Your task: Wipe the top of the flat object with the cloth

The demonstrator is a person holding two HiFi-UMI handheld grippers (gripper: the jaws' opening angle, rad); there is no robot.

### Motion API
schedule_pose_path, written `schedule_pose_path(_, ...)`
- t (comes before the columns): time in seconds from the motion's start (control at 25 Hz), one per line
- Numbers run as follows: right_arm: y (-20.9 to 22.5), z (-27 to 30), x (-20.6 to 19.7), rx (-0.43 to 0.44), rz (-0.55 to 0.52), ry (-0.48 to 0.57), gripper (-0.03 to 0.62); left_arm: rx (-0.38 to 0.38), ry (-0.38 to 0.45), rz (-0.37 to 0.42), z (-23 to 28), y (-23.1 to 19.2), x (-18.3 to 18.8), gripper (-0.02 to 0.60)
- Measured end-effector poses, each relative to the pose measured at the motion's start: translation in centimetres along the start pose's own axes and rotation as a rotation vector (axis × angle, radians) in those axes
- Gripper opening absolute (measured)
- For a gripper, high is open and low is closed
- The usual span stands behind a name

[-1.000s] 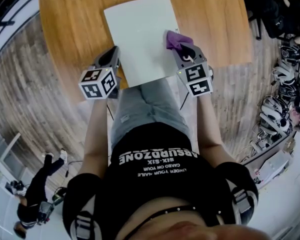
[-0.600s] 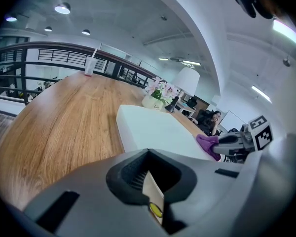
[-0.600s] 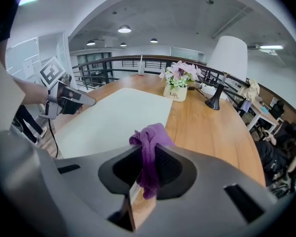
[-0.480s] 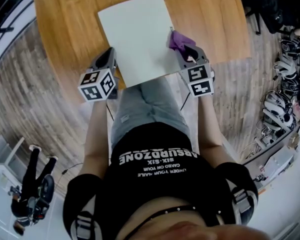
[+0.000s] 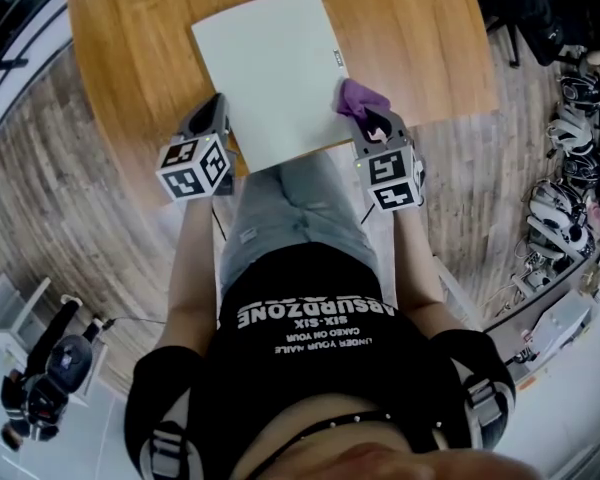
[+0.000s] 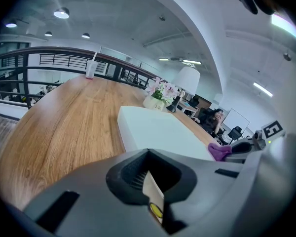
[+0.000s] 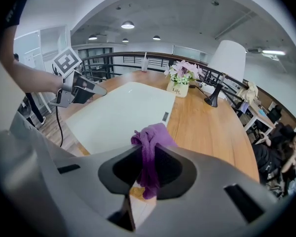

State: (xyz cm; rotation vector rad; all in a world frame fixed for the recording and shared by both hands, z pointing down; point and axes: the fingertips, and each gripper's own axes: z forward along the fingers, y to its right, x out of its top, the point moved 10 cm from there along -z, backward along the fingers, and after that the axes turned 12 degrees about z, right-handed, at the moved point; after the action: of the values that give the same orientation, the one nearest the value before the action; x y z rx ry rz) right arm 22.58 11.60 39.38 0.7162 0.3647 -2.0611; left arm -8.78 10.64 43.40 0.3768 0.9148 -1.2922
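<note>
A white flat slab (image 5: 270,68) lies on the round wooden table (image 5: 130,58). My right gripper (image 5: 372,120) is shut on a purple cloth (image 5: 360,96), which rests at the slab's near right edge. In the right gripper view the cloth (image 7: 150,142) hangs bunched between the jaws (image 7: 147,174), with the slab (image 7: 123,112) just ahead. My left gripper (image 5: 218,116) sits beside the slab's near left edge, apart from it. Its jaws (image 6: 149,179) are shut with nothing in them. The slab (image 6: 158,132) and the cloth (image 6: 218,151) show ahead to its right.
A vase of flowers (image 7: 180,80) and a black lamp (image 7: 214,95) stand at the table's far side. A cup with a straw (image 6: 90,69) is far off. The table's near edge runs under both grippers. A person (image 5: 40,388) stands on the floor below left; gear (image 5: 570,138) lies at right.
The right gripper with the cloth has slid a little toward me along the slab's right edge. The left gripper has barely moved.
</note>
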Motion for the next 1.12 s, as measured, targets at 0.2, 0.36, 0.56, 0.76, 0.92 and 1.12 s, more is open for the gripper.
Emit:
schedule_pose_path(0.2, -0.3, -0.9, -1.3, 0.0, 0.005, -0.003, 0.071, 0.005, 0.002, -0.003, -0.1, 0.3, -0.2, 0.016)
schedule_pose_path(0.36, -1.0, -0.8, -1.4, -0.007, 0.008, 0.002, 0.071, 0.006, 0.0, -0.003, -0.2, 0.1, -0.3, 0.015)
schedule_pose_path(0.56, -1.4, -0.5, -1.5, -0.021, 0.006, 0.01, 0.071, 0.006, -0.005, 0.0, 0.2, 0.1, -0.4, 0.015)
schedule_pose_path(0.76, -1.6, -0.2, -1.1, -0.009, -0.002, 0.006, 0.071, 0.008, -0.005, -0.002, 0.5, -0.1, -0.2, 0.016)
schedule_pose_path(0.92, -2.4, 0.0, -0.8, 0.006, -0.016, 0.002, 0.071, 0.007, -0.005, -0.006, 0.5, -0.4, -0.1, 0.015)
schedule_pose_path(1.12, -3.8, 1.0, -1.0, 0.042, -0.034, 0.004, 0.071, 0.007, -0.003, -0.01, 1.0, -0.8, -0.9, 0.017)
